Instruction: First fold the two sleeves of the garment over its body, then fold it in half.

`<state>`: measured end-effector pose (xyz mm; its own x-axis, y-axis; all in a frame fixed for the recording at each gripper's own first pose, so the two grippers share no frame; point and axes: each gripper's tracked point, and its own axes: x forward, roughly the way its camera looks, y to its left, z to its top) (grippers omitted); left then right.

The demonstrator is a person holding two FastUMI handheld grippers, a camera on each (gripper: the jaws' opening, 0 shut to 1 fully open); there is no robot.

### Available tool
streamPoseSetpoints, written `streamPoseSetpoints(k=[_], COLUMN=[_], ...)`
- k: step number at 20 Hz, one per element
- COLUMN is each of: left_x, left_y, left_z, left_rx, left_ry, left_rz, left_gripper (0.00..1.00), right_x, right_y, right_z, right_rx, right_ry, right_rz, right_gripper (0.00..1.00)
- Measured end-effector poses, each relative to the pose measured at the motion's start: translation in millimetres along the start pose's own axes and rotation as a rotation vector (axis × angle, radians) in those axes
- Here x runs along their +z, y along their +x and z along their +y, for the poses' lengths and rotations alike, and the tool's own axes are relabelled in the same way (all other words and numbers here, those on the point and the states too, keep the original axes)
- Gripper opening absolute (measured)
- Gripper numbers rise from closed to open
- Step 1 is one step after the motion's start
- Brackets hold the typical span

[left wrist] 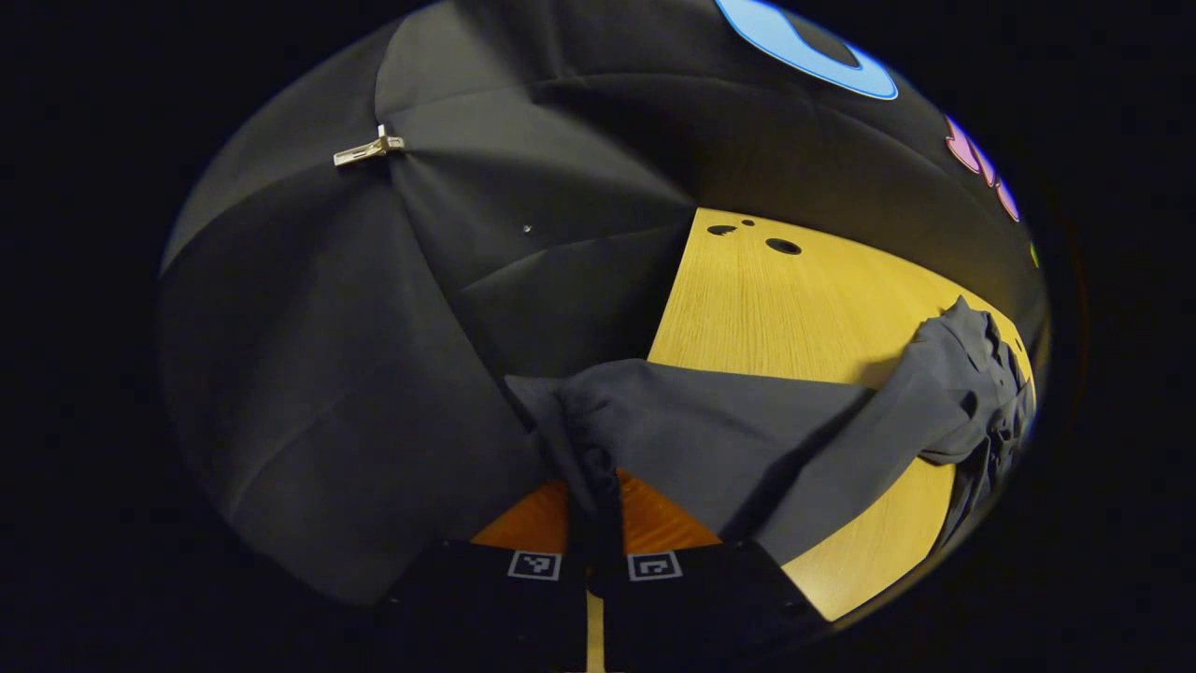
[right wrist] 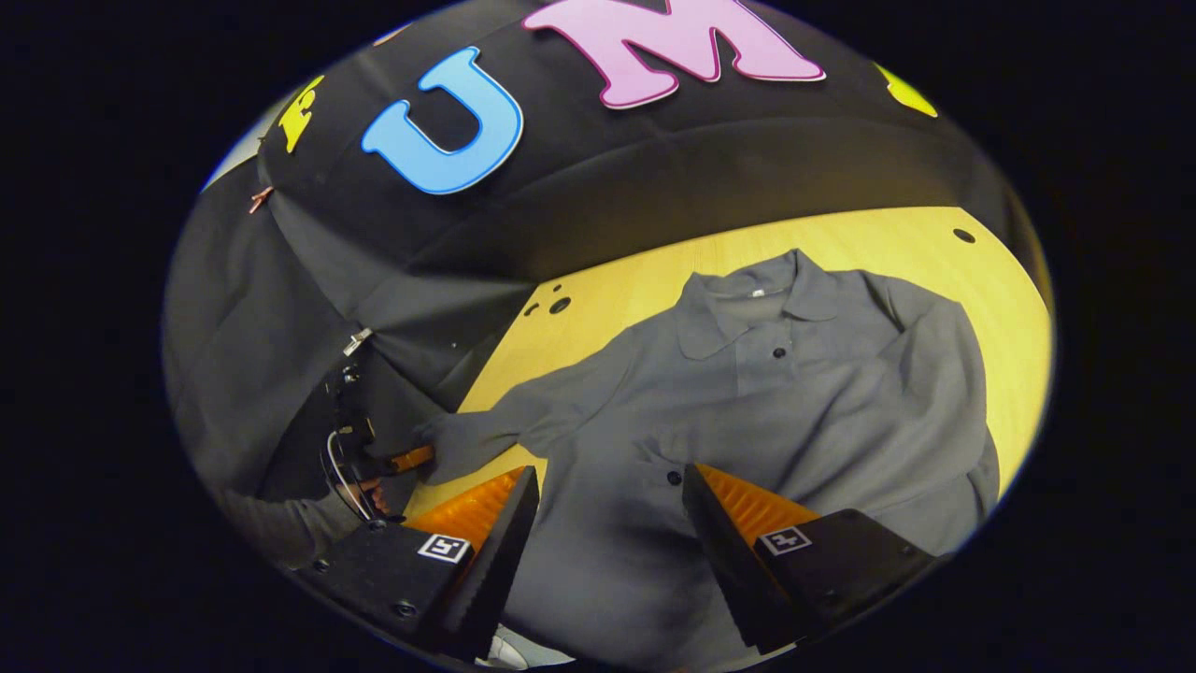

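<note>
I see the grey garment (right wrist: 794, 402) lying face up on the wooden surface (right wrist: 934, 243), collar toward the far wall, its one sleeve (right wrist: 523, 421) stretched out past the surface's near-left edge. My left gripper (left wrist: 598, 523) has its fingers closed on that sleeve's cuff (left wrist: 589, 439), lifted off the wood. My right gripper (right wrist: 607, 523) hovers over the shirt's lower body with fingers spread wide, holding nothing. Bare wood lies open beyond the collar and along the far right side. A small neck label (right wrist: 755, 293) is too small to read.
</note>
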<state>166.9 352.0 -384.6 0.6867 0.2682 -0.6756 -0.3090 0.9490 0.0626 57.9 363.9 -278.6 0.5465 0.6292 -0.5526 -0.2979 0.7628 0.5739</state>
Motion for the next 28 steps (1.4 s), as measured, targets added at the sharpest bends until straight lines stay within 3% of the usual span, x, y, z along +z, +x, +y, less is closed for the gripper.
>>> streamPoseSetpoints(k=[2, 8, 13, 19, 28], left_x=[6, 33, 87, 139, 143], left_y=[-10, -59, -121, -208, -283], left_z=[-1, -14, -41, -136, -270], left_rx=[0.000, -0.058, -0.119, -0.215, -0.272], left_ry=[0.009, -0.052, -0.076, -0.054, 0.055], left_rz=[-0.020, -0.105, -0.258, -0.384, -0.394], left_gripper=[0.07, 0.07, 0.07, 0.07, 0.07], right_x=[14, 38, 57, 84, 79], right_y=[-14, -55, -94, -137, -205], right_z=[2, -13, -68, -151, -260], right_rx=[0.013, 0.012, -0.064, -0.142, -0.217], right_ry=[0.004, -0.005, -0.027, 0.004, 0.057], right_rz=[-0.049, -0.118, -0.173, -0.226, -0.265], right_gripper=[0.96, 0.96, 0.96, 0.96, 0.96])
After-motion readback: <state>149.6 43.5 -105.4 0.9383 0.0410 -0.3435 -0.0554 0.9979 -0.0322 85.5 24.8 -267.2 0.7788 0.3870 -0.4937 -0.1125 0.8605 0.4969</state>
